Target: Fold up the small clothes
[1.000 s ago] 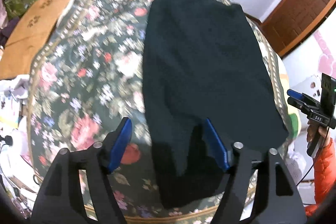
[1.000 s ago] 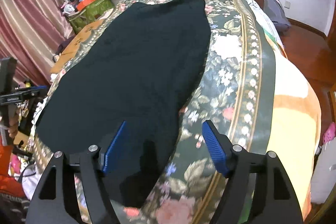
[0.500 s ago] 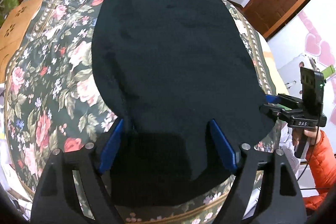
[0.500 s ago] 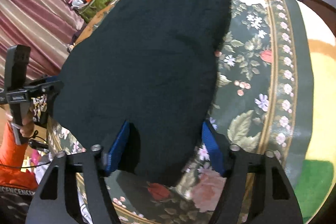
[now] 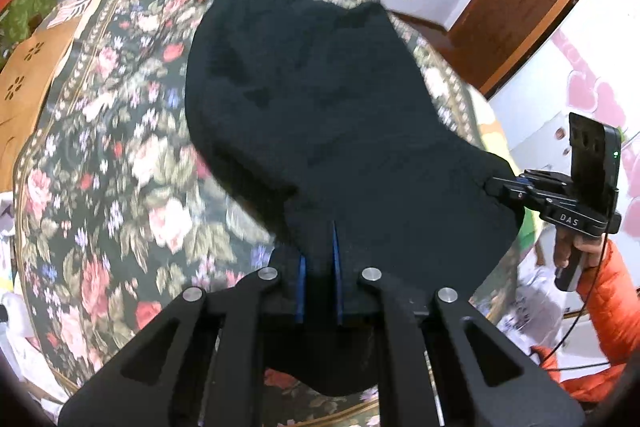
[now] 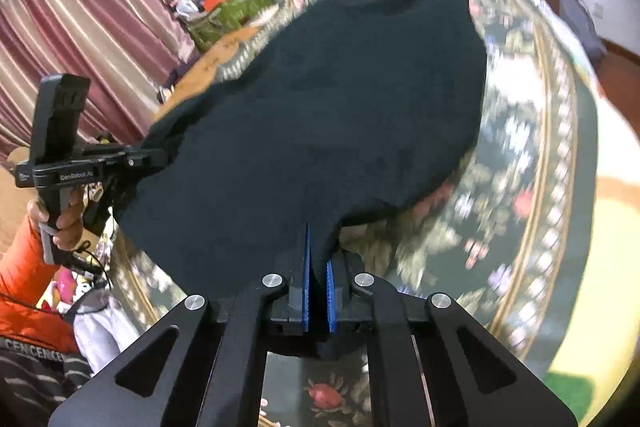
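My left gripper and right gripper, wide open before, now each pinch a near corner of the black cloth lying on the flowery bed cover, curtains behind.

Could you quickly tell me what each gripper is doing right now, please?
Left gripper: closed on the near edge of the black garment.
Right gripper: closed on the same garment's near edge.
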The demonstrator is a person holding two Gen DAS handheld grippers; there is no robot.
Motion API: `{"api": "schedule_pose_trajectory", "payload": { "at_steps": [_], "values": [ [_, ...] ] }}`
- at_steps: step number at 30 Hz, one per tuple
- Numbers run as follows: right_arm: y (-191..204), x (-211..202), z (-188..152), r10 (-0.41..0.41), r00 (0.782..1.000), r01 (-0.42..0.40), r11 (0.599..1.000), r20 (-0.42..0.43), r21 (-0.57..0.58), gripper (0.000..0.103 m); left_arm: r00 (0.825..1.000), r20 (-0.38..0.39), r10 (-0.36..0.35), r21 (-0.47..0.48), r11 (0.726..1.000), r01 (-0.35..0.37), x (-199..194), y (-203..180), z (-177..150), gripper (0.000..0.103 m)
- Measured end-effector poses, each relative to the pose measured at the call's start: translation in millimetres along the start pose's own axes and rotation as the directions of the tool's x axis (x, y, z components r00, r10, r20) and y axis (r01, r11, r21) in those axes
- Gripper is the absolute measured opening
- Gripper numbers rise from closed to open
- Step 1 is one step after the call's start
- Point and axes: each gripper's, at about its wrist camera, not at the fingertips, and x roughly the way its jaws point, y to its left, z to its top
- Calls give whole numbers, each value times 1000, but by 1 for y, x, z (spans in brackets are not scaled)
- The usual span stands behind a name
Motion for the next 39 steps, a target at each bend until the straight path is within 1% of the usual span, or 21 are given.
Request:
{"api": "schedule_pose_trajectory", "payload": {
  "at_steps": [6, 8, 11, 15, 17, 20, 24, 27, 28, 29, 31, 33, 34, 35, 36, 37, 38, 39],
  "values": [
    [0, -24, 38, -16, 995, 20, 999, 99, -40, 5, 998, 60, -29, 0, 1000, 29, -21, -4, 44, 10],
    [-8, -29, 47, -23, 992, 29, 998, 124, -46, 5, 996, 78, -34, -7, 999, 34, -25, -3, 65, 9],
    [-13, -30, 71, -34, 988, 41, 998, 151, -42, 5, 995, 93, -42, -30, 999, 45, -24, 4, 98, 10],
    [-29, -19, 104, -48, 986, 50, 999, 161, -8, 5, 995, 93, -36, -68, 997, 42, -9, 22, 135, 10],
    [-36, -11, 118, -62, 985, 63, 998, 158, 0, 5, 996, 80, -39, -99, 994, 47, 7, 36, 153, 10],
    [-52, 11, 135, -79, 988, 77, 997, 136, 18, 5, 998, 50, -27, -135, 990, 34, 38, 52, 176, 10],
    [-76, 47, 148, -100, 991, 96, 994, 92, 49, 5, 1000, -5, -13, -164, 986, 12, 86, 75, 195, 10],
    [-101, 73, 152, -108, 992, 103, 991, 62, 82, 5, 999, -35, -24, -181, 983, 18, 115, 91, 199, 13],
    [-108, 82, 150, -106, 993, 101, 991, 54, 92, 6, 999, -39, -31, -176, 984, 24, 123, 95, 199, 17],
    [-113, 85, 149, -104, 993, 98, 990, 52, 98, 6, 998, -35, -44, -159, 987, 38, 128, 98, 198, 17],
    [-117, 90, 146, -97, 993, 92, 991, 59, 93, 6, 999, -22, -48, -116, 992, 45, 127, 96, 197, 18],
    [-115, 86, 144, -93, 993, 87, 993, 72, 74, 6, 999, -19, -37, -59, 998, 35, 122, 91, 195, 19],
    [-113, 83, 143, -95, 993, 91, 994, 69, 63, 8, 999, -20, -27, -45, 999, 26, 120, 89, 196, 22],
    [-110, 80, 143, -108, 992, 105, 993, 64, 48, 9, 1000, -20, -5, -33, 999, 4, 115, 87, 196, 26],
    [-106, 76, 143, -125, 990, 123, 992, 59, 32, 11, 1000, -17, 25, -25, 999, -25, 109, 84, 196, 30],
    [-102, 71, 143, -145, 988, 144, 989, 55, 18, 16, 998, -8, 60, -20, 998, -60, 104, 83, 196, 47],
    [-100, 68, 143, -167, 984, 167, 986, 56, 7, 20, 993, 14, 113, -12, 993, -113, 96, 81, 195, 65],
    [-96, 60, 141, -194, 979, 195, 981, 68, -8, 31, 986, 49, 160, 2, 987, -160, 86, 78, 193, 68]
  ]
}}
